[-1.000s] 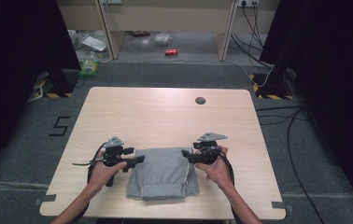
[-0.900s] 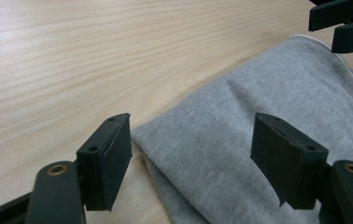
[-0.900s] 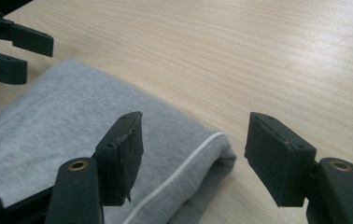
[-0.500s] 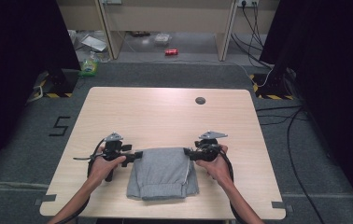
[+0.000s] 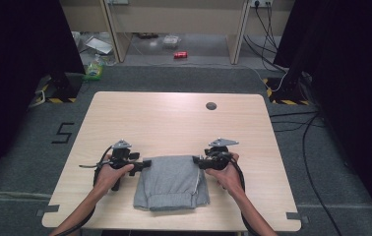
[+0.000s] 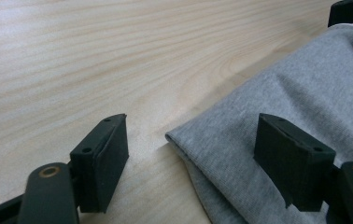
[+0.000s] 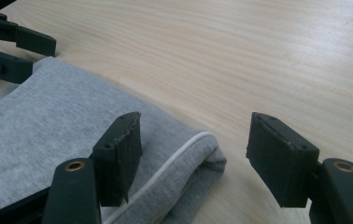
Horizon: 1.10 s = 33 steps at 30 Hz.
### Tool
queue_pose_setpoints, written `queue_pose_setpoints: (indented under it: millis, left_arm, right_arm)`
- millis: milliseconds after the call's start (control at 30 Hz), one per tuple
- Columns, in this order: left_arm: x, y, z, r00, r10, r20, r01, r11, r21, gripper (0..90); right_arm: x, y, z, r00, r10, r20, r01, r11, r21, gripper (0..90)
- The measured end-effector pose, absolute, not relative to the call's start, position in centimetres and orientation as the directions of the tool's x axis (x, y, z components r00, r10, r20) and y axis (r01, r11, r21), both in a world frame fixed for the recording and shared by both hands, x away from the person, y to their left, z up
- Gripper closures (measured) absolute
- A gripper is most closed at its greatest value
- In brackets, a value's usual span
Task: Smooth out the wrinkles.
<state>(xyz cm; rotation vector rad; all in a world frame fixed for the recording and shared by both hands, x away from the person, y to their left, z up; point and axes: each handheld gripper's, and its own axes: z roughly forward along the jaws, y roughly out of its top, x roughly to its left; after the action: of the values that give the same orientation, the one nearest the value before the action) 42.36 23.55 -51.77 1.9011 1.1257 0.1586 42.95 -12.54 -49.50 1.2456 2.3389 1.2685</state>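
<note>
1. The left gripper sits at the garment's upper left corner, its blocky black jaws spread apart and released, one over bare wood, one over cloth.
2. The folded grey sweatpants, soft knit with white piping, lie flat near the front edge of the pale wood-grain table.
3. The right gripper sits at the upper right corner, jaws released, straddling the rounded fold.

You have a wooden table with a dark round hole at one o'clock. Beyond it at twelve: a red can; at eleven, a green bottle.
</note>
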Motion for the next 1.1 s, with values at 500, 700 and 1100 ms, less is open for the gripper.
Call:
queue_pose_setpoints:
  millis: [500, 700, 1100]
  left_arm:
    - [42.2, 23.1, -51.9, 0.599, 0.756, -0.265, 0.619, -0.227, 0.752, 25.6]
    - [41.9, 22.7, -52.0, 0.618, 0.758, -0.209, 0.585, -0.267, 0.766, 27.8]
    - [41.0, 21.9, -52.1, 0.656, 0.741, -0.144, 0.534, -0.32, 0.783, 46.2]
  right_arm:
    - [43.8, -12.2, -49.9, -0.617, 0.757, 0.215, 0.598, 0.274, 0.753, 36.8]
    - [43.8, -12.1, -50.6, -0.629, 0.747, 0.216, 0.608, 0.299, 0.735, 42.8]
    - [43.5, -12.0, -51.2, -0.643, 0.727, 0.243, 0.624, 0.312, 0.716, 52.7]
